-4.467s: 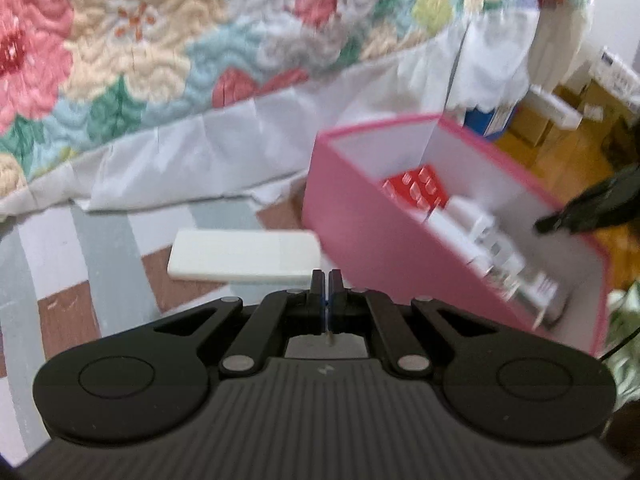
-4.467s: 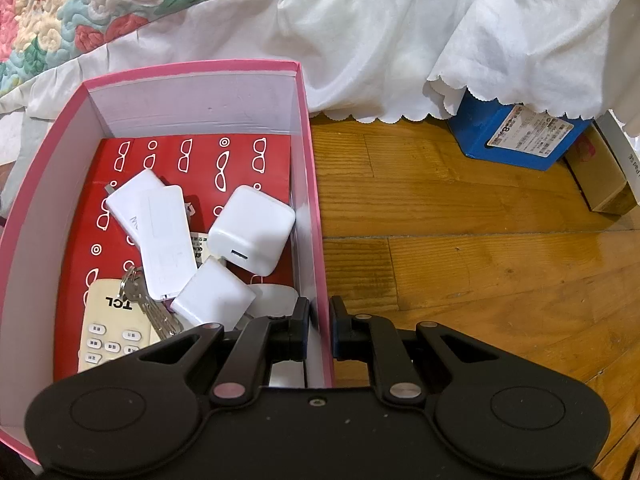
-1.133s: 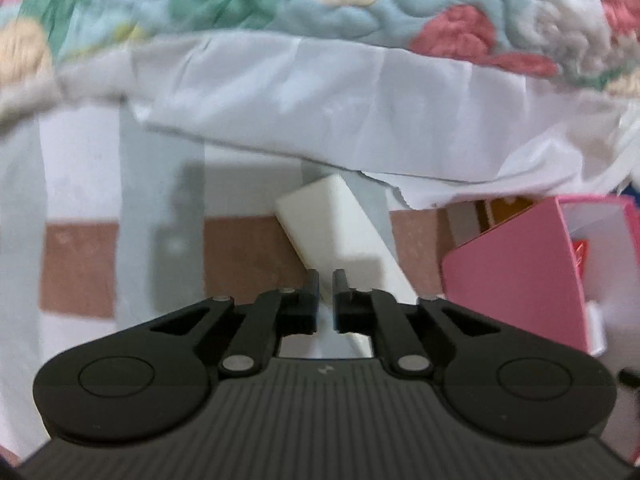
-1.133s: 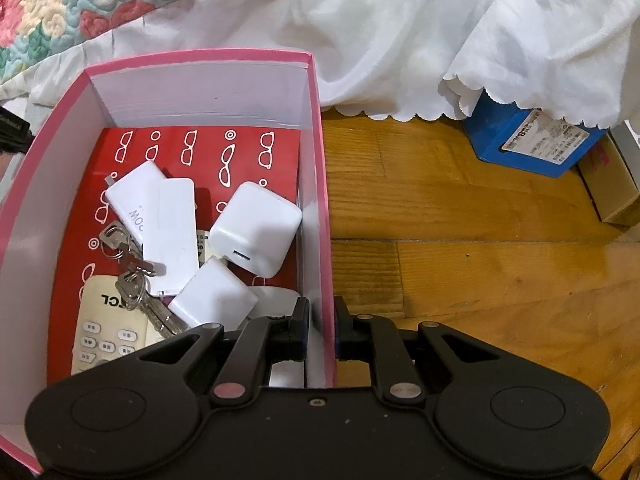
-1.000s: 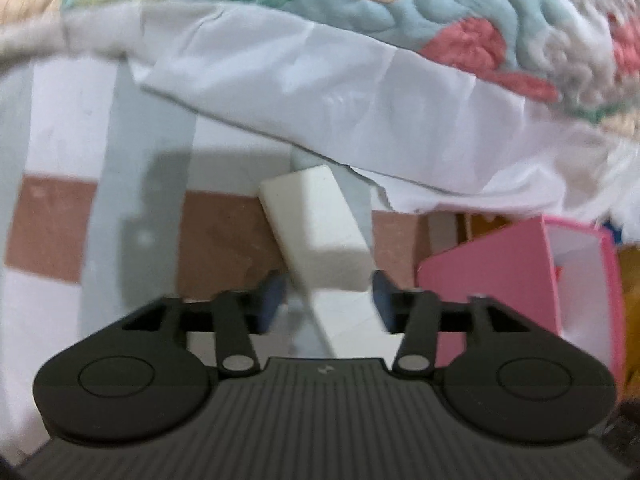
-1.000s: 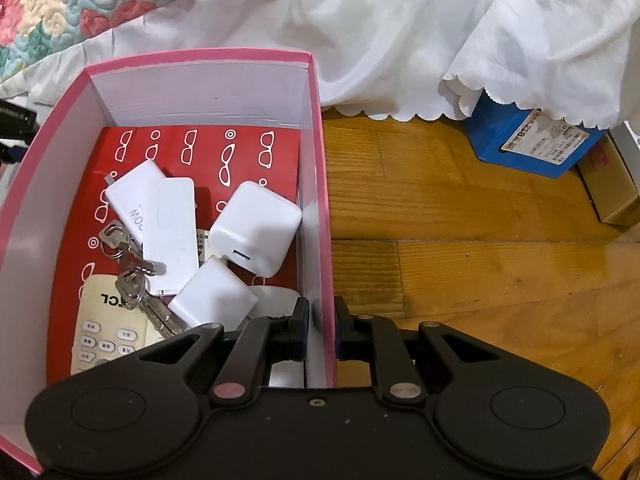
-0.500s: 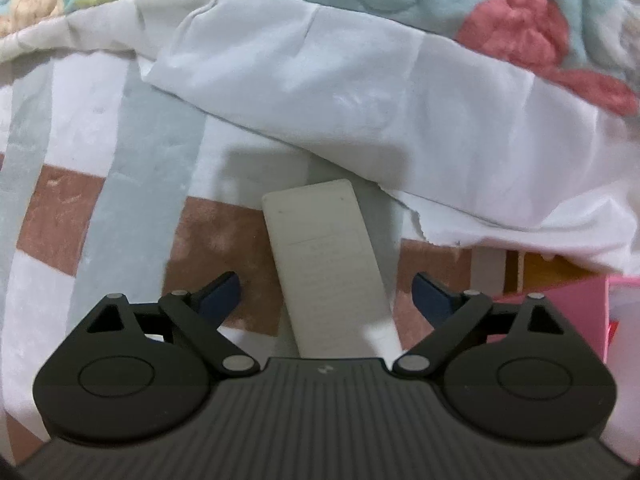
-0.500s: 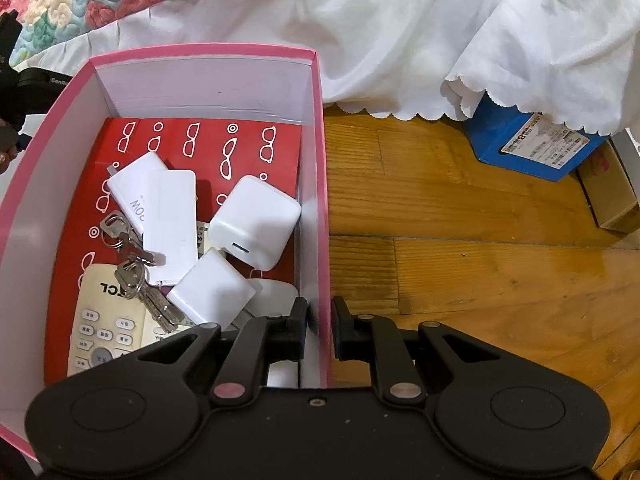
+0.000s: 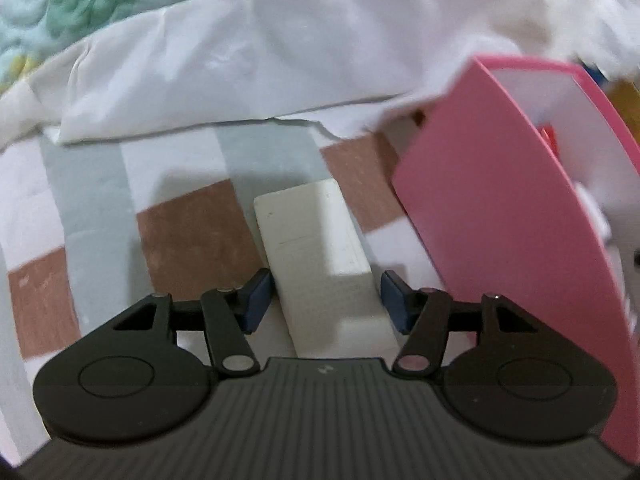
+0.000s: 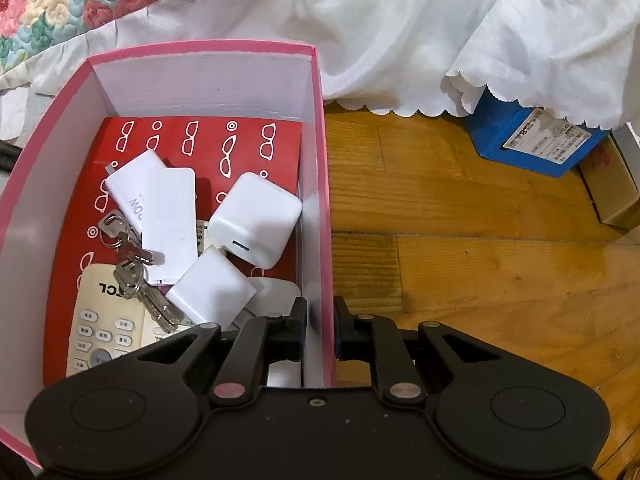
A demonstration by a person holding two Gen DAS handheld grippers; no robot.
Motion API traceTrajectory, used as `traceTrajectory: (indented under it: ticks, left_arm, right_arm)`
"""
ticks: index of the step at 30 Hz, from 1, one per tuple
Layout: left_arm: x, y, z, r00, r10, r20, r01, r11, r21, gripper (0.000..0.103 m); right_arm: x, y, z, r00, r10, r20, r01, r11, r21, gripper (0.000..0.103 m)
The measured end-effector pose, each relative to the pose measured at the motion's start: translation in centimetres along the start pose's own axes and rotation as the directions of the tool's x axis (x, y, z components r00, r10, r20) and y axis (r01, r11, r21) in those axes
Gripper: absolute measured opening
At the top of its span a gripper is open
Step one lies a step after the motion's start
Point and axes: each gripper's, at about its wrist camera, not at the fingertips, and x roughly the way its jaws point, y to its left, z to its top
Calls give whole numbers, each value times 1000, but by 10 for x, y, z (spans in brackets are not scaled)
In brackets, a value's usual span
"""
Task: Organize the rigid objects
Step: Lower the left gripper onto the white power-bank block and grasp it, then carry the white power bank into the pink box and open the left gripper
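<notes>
**Left fingers closing around a white block while the right holds the pink box**

The left gripper (image 9: 326, 300) points steeply down over a checked floor covering (image 9: 192, 232) of brown, white and grey squares. Between its blue-padded fingers (image 9: 256, 298) lies a white rectangular block (image 9: 316, 248), long and flat-sided, its near end under the gripper and its far end reaching away ahead of the fingers. The fingers have just been closing in on it from a wider spread. The left pad sits at or just beside the block's edge, while a thin gap shows at the right pad, so the block is straddled but not yet gripped.

To the right of these fingers stands the pink box (image 9: 492, 220), close to the block.

The right gripper (image 10: 320, 332) has its fingers nearly together, clamped on the box's right wall, one inside and one outside. Inside the box, left of these fingers, lie white chargers (image 10: 254, 224), a bunch of keys (image 10: 136, 276) and a remote control (image 10: 104, 332).

The block looks stiff, smooth and fairly light, likely slippery plastic. Squeezing its two long sides near the middle seems the steadiest hold, keeping it level.
</notes>
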Motion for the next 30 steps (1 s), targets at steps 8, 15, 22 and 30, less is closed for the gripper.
traceTrajectory:
  ticks: [8, 15, 22, 30]
  left_arm:
    - [1, -8, -15, 997, 43, 64, -46, 998, 35, 53]
    - [-36, -1, -26, 990, 15, 141, -15, 1000, -1, 52]
    - [-117, -11, -16, 961, -168, 220, 179, 983, -34, 52]
    - [-153, -96, 9, 919, -308, 245, 280, 949, 146, 52]
  right_arm:
    - [1, 1, 2, 1000, -8, 4, 8, 1000, 7, 16]
    - [0, -1, 1, 1000, -1, 10, 1, 1000, 11, 13]
    - [1, -7, 2, 999, 31, 11, -32, 998, 52, 11]
    - [2, -11, -1, 998, 56, 26, -58, 994, 90, 9]
